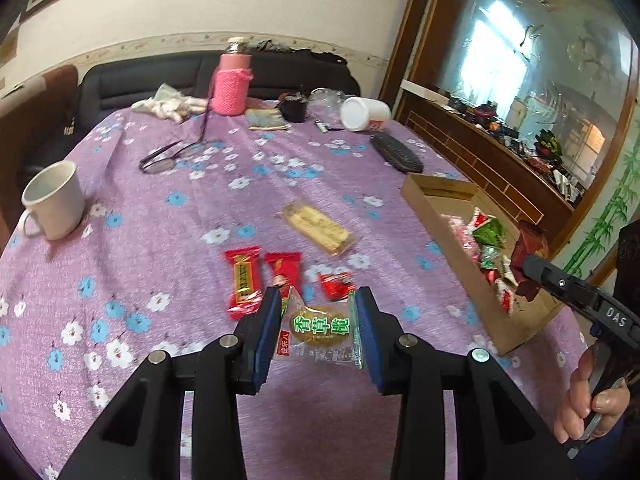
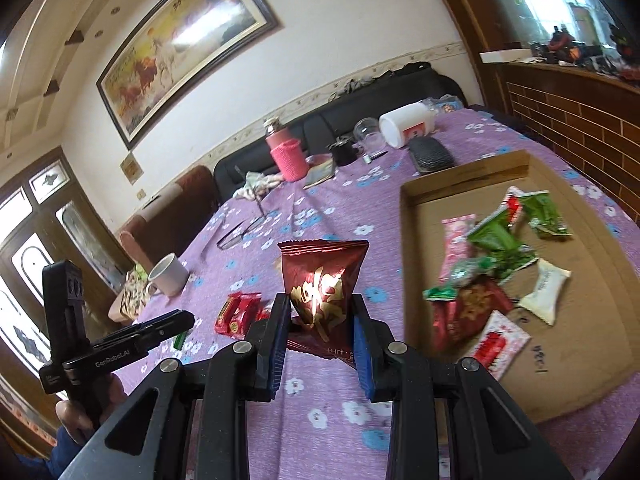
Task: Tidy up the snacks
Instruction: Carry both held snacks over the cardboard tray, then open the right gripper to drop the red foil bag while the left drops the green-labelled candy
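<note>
My left gripper (image 1: 318, 295) is shut on a clear packet with green characters (image 1: 320, 330), held above the purple flowered tablecloth (image 1: 160, 264). On the cloth beyond it lie three red packets (image 1: 242, 280) and a long yellow biscuit pack (image 1: 318, 229). My right gripper (image 2: 320, 301) is shut on a dark red snack bag (image 2: 322, 280), upright between the blue pads. A shallow cardboard box (image 2: 576, 360) with several wrapped snacks (image 2: 496, 240) sits just right of it. In the left wrist view the right gripper (image 1: 530, 276) hangs with its bag over the box's (image 1: 452, 248) near end.
A white mug (image 1: 52, 200) stands at the table's left edge. Glasses (image 1: 160, 160), a pink-sleeved bottle (image 1: 232, 84), a tipped white cup (image 1: 364, 114) and a black remote (image 1: 396, 154) lie at the far side. A dark sofa (image 1: 160, 76) stands behind and a wooden cabinet (image 2: 568, 120) to the right.
</note>
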Available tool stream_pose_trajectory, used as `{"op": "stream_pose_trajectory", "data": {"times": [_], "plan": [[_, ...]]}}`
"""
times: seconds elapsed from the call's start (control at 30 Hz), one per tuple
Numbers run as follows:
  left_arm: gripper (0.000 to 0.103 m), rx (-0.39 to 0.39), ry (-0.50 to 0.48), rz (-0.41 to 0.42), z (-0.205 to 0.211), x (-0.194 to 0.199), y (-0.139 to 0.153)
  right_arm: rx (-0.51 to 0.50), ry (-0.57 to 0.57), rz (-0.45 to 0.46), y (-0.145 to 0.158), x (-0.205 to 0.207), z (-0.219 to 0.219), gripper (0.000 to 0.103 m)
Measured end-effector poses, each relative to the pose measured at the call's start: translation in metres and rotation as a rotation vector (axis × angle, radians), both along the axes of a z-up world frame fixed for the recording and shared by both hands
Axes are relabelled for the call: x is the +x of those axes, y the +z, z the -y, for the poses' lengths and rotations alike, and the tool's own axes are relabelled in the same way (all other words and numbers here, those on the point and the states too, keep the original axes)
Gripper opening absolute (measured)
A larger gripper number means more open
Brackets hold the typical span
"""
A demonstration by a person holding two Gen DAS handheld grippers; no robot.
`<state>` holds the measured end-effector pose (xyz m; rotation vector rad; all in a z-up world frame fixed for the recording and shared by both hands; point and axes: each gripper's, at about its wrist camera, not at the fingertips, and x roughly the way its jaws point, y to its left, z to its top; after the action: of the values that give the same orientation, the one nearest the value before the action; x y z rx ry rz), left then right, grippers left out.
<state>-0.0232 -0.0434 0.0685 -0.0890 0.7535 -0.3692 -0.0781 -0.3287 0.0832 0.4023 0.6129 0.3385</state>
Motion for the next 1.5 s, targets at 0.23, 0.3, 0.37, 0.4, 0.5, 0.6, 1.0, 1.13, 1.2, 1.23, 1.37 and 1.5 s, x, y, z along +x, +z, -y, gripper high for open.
{"op": "stream_pose_trajectory", "data": {"times": [0.23,0.3,0.37,0.4,0.5,0.6,1.0,1.13,1.2,1.23,1.37,1.5], "plan": [[0.037,-0.003,-0.111,0.014,0.057,0.002,0.018,0.034,-0.119,0.015,-0.004,-0.011,0.047,0.031],[0.037,-0.014,-0.155,0.013,0.077,0.003,0.023,0.057,-0.173,0.015,-0.007,-0.015,0.066,0.031],[0.037,-0.018,-0.196,0.021,0.1,0.003,0.028,0.07,-0.221,0.019,-0.008,-0.02,0.083,0.031],[0.037,-0.022,-0.22,0.023,0.113,0.003,0.03,0.07,-0.252,0.02,-0.009,-0.022,0.091,0.031],[0.037,-0.041,-0.287,0.018,0.147,0.001,0.034,0.056,-0.329,0.018,-0.01,-0.026,0.111,0.031],[0.037,-0.043,-0.35,0.008,0.184,0.0,0.029,0.08,-0.37,0.004,-0.016,-0.027,0.129,0.031],[0.037,0.006,-0.459,-0.063,0.25,0.004,-0.034,0.064,-0.382,-0.052,-0.039,-0.012,0.135,0.033],[0.037,0.025,-0.462,-0.062,0.248,0.006,-0.044,0.035,-0.395,-0.081,-0.04,-0.006,0.133,0.033],[0.037,0.023,-0.468,-0.064,0.246,0.005,-0.045,0.036,-0.405,-0.092,-0.042,-0.005,0.135,0.033],[0.037,0.017,-0.474,-0.067,0.246,0.005,-0.046,0.032,-0.403,-0.095,-0.042,-0.004,0.135,0.034],[0.038,0.018,-0.48,-0.057,0.246,0.004,-0.045,0.009,-0.398,-0.105,-0.042,0.0,0.132,0.039],[0.039,0.02,-0.473,-0.049,0.244,0.002,-0.044,0.011,-0.396,-0.101,-0.042,-0.001,0.132,0.04]]}}
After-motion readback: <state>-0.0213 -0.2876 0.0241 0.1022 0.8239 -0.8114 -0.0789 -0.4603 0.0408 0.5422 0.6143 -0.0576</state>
